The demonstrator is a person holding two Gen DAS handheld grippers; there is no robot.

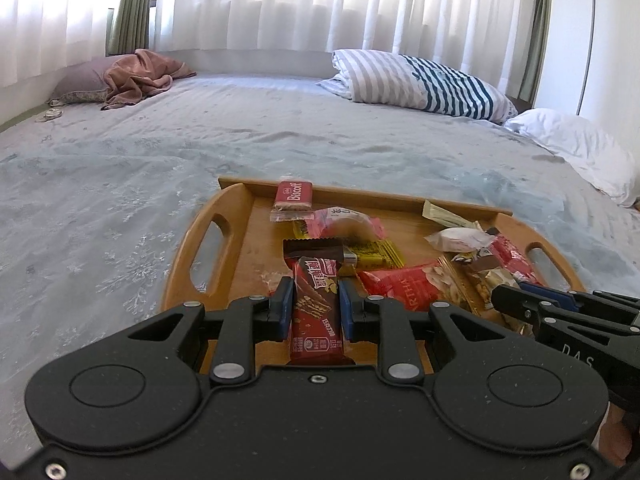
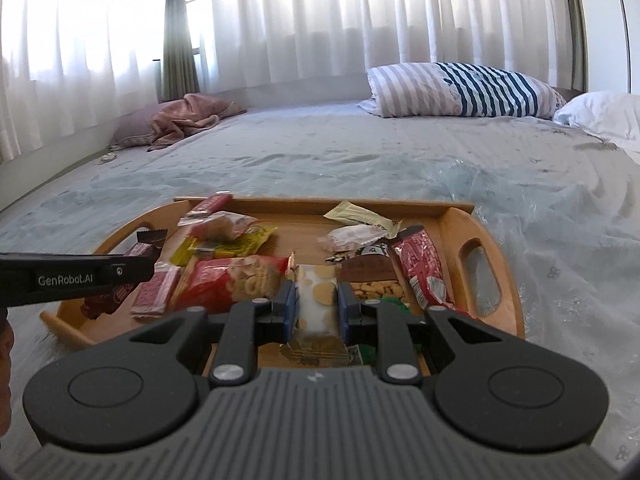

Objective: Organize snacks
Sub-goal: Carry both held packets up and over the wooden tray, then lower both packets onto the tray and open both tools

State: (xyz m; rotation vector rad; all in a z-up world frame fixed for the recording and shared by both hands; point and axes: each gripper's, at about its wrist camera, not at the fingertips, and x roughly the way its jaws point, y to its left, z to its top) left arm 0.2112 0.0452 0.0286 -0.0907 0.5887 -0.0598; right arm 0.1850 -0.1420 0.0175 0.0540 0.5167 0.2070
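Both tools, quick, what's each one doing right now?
Left tool: closed on a red-brown wafer bar.
Right tool: closed on a white gold-dotted packet.

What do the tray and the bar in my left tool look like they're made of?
Tray: wood, probably bamboo, judging by its warm honey colour, faint grain and cut-out handles, with a smooth, slightly glossy finish. Red-brown bar in the left tool: glossy printed plastic or foil film, with crimped, serrated ends.

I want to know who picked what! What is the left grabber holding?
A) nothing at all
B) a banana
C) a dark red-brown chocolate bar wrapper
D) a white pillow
C: the left gripper has its blue fingers closed on the dark red-brown chocolate bar over the wooden tray.
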